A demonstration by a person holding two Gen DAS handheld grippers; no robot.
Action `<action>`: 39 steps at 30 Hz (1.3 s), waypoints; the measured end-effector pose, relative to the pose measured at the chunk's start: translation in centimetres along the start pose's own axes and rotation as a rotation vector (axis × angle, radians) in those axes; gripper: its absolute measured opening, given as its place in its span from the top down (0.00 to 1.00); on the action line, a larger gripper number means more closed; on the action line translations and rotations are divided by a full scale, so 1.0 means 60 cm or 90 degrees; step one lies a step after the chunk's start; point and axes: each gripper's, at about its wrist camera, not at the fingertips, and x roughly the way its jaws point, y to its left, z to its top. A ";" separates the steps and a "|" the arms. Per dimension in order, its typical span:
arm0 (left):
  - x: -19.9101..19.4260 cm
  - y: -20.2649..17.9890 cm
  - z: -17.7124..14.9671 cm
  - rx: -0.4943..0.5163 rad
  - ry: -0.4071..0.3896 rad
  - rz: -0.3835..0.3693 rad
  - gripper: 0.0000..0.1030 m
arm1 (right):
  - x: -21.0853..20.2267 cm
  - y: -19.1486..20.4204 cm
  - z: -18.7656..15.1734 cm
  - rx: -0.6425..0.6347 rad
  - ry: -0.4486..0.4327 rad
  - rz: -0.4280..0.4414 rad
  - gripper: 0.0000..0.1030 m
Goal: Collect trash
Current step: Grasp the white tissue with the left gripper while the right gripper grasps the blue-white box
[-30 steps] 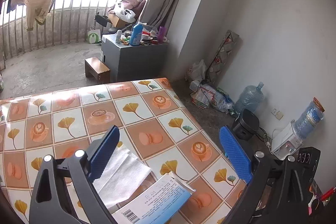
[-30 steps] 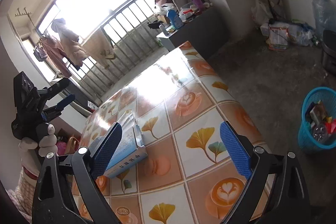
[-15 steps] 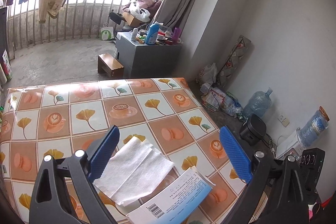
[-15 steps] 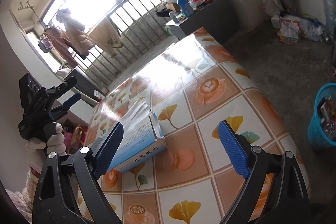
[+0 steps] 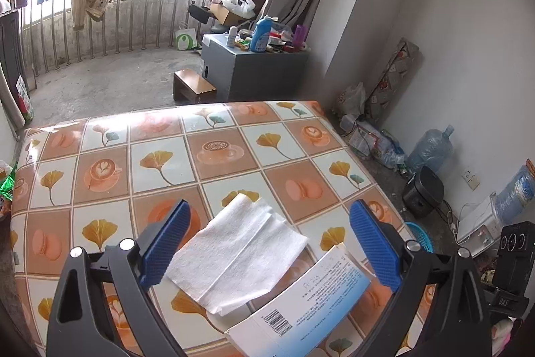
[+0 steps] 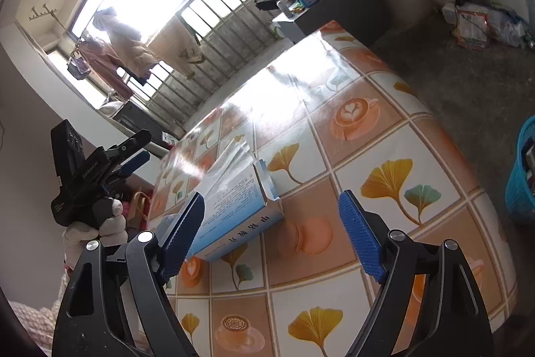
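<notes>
Right hand-held gripper (image 6: 272, 236) closing, empty, around the blue-and-white cardboard box (image 6: 234, 209); next I clamp it, then bin it.

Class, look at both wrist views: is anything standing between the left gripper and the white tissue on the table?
Nothing visible does. The white tissue lies flat on the table between the open left gripper fingers. The blue-and-white box lies beside it, overlapping its near corner, not across the approach.
</notes>
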 end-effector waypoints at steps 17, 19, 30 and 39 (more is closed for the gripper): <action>0.166 0.046 -0.032 0.039 0.122 0.083 0.69 | 0.062 0.014 -0.035 0.078 0.118 0.108 0.46; 0.178 0.050 -0.049 0.031 0.168 0.065 0.82 | 0.077 0.022 -0.042 0.083 0.140 0.120 0.48; 0.104 -0.033 -0.145 0.034 0.245 -0.060 0.88 | 0.107 0.001 -0.039 0.114 0.185 0.112 0.75; 0.074 -0.134 -0.208 0.094 0.270 -0.173 0.87 | 0.013 -0.061 -0.003 0.110 0.080 -0.010 0.70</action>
